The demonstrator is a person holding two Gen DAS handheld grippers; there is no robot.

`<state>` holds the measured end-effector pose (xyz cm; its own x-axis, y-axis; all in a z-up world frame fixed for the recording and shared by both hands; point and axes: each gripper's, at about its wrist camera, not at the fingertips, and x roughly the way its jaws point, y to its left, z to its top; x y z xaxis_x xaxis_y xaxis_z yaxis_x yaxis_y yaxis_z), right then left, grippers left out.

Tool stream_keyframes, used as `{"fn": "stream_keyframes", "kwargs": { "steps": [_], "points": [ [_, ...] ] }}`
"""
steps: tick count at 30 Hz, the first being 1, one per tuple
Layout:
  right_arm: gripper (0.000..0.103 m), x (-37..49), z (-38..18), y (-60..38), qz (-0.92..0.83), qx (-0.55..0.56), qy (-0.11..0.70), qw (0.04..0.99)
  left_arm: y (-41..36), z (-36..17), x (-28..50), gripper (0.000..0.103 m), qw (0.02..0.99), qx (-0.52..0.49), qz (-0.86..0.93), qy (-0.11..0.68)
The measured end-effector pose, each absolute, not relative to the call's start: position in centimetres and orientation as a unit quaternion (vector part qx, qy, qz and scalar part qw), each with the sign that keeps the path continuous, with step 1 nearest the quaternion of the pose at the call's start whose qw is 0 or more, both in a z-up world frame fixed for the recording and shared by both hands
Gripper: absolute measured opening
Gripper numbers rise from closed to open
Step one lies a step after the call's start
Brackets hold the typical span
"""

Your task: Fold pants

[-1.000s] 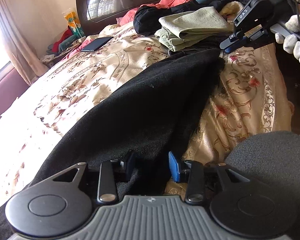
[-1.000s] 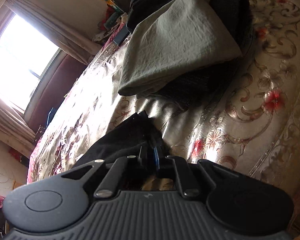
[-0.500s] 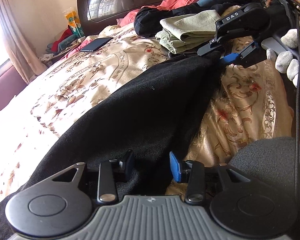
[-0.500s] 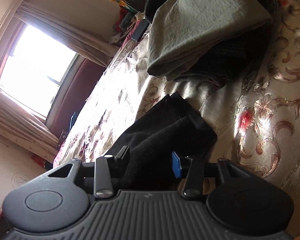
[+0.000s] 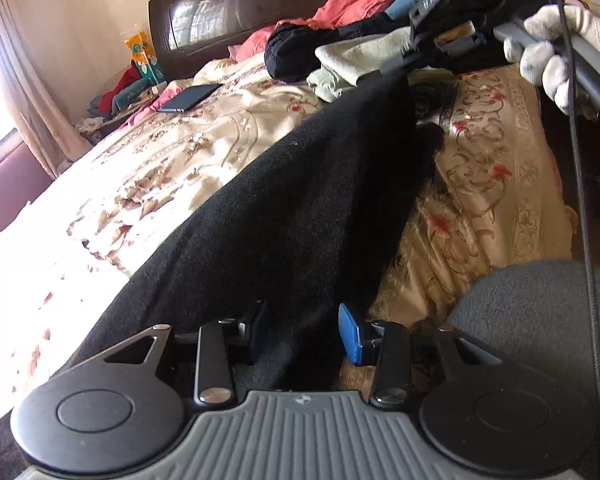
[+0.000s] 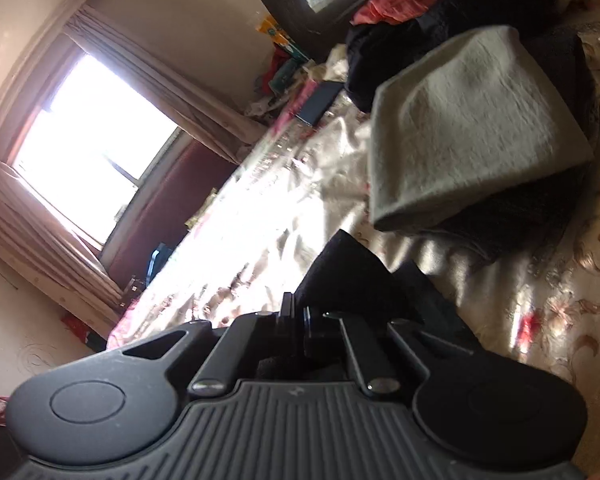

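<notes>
The black pants (image 5: 300,200) stretch along the floral bed (image 5: 492,184). The right gripper (image 6: 298,316) is clamped tight on their far end, lifted beside folded clothes (image 6: 472,128). The left gripper (image 5: 302,332) stands partly apart with the near fabric between its fingers, contact unclear.

Floral bedspread (image 5: 492,184), folded green cloth (image 6: 472,128), dark phone (image 5: 190,98), curtains (image 6: 148,80)

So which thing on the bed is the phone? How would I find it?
Start at the dark headboard and come down to the bed. Near the pink cloth by the bed's edge lies the phone, flat on the flowery cover. It is the only thin, hard, dark rectangle there; everything around it is soft cloth.
</notes>
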<state>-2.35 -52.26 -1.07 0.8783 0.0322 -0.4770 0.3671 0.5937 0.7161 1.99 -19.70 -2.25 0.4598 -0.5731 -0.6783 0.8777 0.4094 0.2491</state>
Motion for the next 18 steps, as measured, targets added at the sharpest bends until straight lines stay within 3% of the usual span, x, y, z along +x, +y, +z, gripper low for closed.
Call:
{"fn": "stream_keyframes", "kwargs": {
  "steps": [1, 3, 6, 8, 9, 10, 11, 18],
  "points": [
    [0.006, -1.8, -3.7, -52.9, -0.123, 0.456, 0.277, 0.837, -19.6, -2.7, 2.0, 0.053, 0.797, 0.299, -0.455, 0.262],
    [0.009, -2.0, -6.9, -53.4, -0.127, 0.494, 0.302, 0.805, -19.6, -3.0, 1.7, 0.053, 0.792, 0.302, -0.459, 0.265],
    [0.014, -3.0, -7.6, -53.5, -0.116, 0.526, 0.266, 0.800, -19.5, -3.0, 1.4, 0.053, 0.788, 0.311, -0.464, 0.261],
    [0.027, -2.7, -7.2, -53.9, -0.103, 0.527, 0.258, 0.803, -19.5, -3.0, 1.6, 0.053, 0.786, 0.310, -0.465, 0.263],
    [0.027, -2.3, -7.1, -54.0, -0.104, 0.525, 0.259, 0.804, -19.5, -3.0, 1.7, 0.053, 0.787, 0.308, -0.465, 0.264],
    [0.020, -1.9, -6.9, -54.0, -0.110, 0.520, 0.260, 0.806, -19.5, -2.9, 1.7, 0.053, 0.788, 0.307, -0.464, 0.264],
    [0.007, -1.5, -6.5, -53.8, -0.108, 0.515, 0.258, 0.810, -19.5, -2.7, 1.7, 0.053, 0.790, 0.307, -0.462, 0.262],
    [0.006, -1.1, 4.7, -50.4, 0.009, 0.459, 0.131, 0.879, -18.4, -1.3, 1.4, 0.053, 0.802, 0.299, -0.453, 0.249]
  ]
}}
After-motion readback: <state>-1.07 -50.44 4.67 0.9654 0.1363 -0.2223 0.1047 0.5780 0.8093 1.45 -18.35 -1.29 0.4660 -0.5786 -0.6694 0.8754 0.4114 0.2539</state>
